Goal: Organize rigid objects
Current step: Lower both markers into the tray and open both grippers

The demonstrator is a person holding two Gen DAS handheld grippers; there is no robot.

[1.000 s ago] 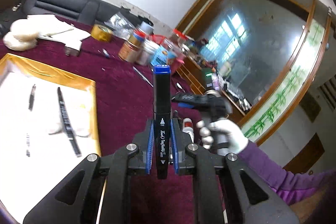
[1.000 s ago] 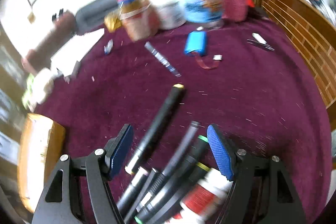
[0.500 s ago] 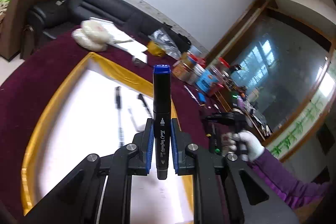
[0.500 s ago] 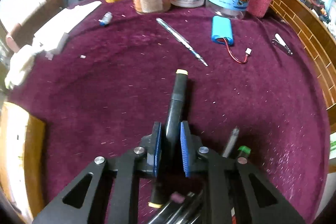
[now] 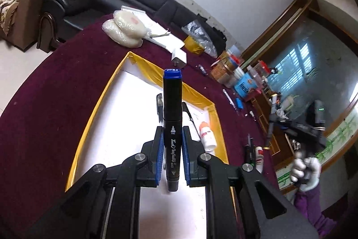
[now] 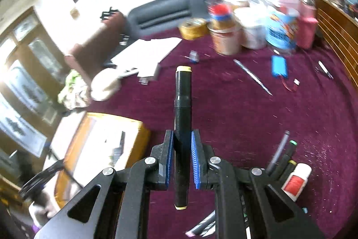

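Over frame centre, left tool (image 5: 172, 158) grips blue-capped marker (image 5: 171, 118) above yellow-edged tray (image 5: 94, 118) | right tool (image 6: 182, 162) grips yellow-capped marker (image 6: 183, 109) | step: carrying | next: likely lower, release into tray

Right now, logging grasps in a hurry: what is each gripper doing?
Left gripper: closed on the blue-capped marker.
Right gripper: closed on the yellow-capped marker.

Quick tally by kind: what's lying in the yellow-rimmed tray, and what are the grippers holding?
Black pens in tray: 2
White bottle in tray: 1
Held: blue-capped marker in left gripper, yellow-capped marker in right gripper: 2
Total: 5
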